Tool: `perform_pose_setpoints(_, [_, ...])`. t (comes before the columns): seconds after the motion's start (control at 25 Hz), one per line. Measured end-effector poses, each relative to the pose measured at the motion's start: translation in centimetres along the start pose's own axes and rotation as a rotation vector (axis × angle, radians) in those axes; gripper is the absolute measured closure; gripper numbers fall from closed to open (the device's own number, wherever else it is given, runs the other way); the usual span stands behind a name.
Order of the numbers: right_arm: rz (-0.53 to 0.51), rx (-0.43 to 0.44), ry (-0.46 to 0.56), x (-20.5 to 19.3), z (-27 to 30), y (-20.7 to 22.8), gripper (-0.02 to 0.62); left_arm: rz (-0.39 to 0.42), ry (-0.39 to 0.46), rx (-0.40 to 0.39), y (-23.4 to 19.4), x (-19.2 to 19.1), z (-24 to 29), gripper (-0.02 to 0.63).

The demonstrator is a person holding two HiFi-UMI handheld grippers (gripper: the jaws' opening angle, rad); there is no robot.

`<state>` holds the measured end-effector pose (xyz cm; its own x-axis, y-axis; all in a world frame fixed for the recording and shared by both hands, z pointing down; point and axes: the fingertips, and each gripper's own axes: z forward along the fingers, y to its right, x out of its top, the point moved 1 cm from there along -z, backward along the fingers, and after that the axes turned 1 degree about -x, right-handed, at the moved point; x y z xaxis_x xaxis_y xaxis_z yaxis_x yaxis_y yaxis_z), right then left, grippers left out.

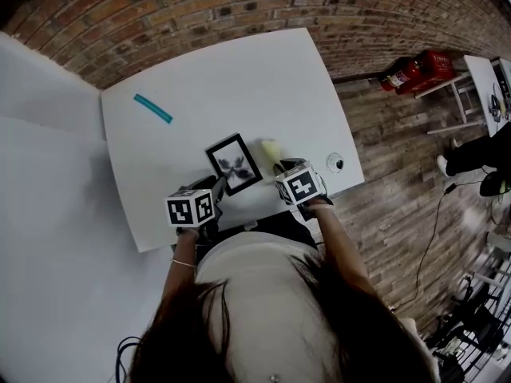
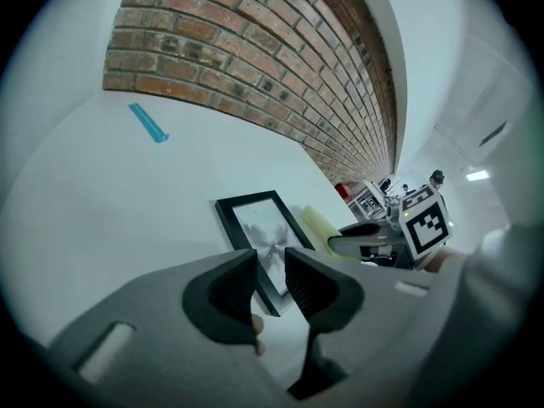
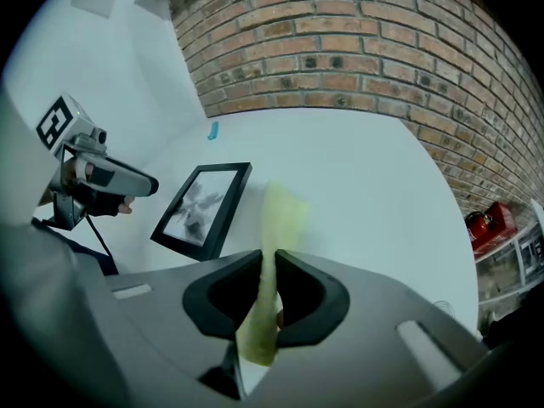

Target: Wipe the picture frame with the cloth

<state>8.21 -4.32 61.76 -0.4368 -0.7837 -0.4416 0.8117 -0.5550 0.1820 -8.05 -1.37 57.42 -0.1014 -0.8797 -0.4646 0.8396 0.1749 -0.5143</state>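
1. Because both hands work close to the near edge of the tabletop (image 1: 239, 78), the left gripper (image 2: 268, 283) comes first. Its jaws stand well apart and hold nothing. The near corner of the picture frame (image 2: 263, 228) shows in the gap just beyond them, and the pads do not seem to press on it.
2. Level with it, further along the near edge to the right, the right gripper (image 3: 269, 291) has its jaws closed thin on the cloth (image 3: 280, 215). This is a pale yellow-green strip that runs through the pads and hangs out on both sides.
3. Just beyond the two grippers, the picture frame lies face up, about midway along the near edge and turned askew to it. The free end of the cloth hangs just beside its right side.
4. The frame looks light, stiff and probably glazed, so it would skate on the smooth top under a wiping stroke. I judge it best steadied by its black border at the near left corner, off the glass.
5. The cloth is soft and limp. A pinch near its middle, as now, leaves a flap to drag across the glass.
6. Towards the far left corner lies a small teal strip (image 1: 152, 108), well apart from everything.
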Motion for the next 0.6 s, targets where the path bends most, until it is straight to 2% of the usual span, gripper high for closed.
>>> perform_pose_setpoints(0.2, [-0.037, -0.009, 0.003, 0.1, 0.3, 0.3, 0.540, 0.008, 0.030, -0.003, 0.6, 1.1, -0.6, 0.500])
perform_pose_setpoints(0.28, [-0.020, 0.024, -0.010, -0.3, 0.4, -0.3, 0.535, 0.008, 0.044, -0.010, 0.9, 1.4, -0.8, 0.500])
perform_pose_setpoints(0.6, [-0.060, 0.038, -0.005, 0.0, 0.5, -0.5, 0.473, 0.027, 0.085, -0.019, 1.7, 2.7, -1.4, 0.500])
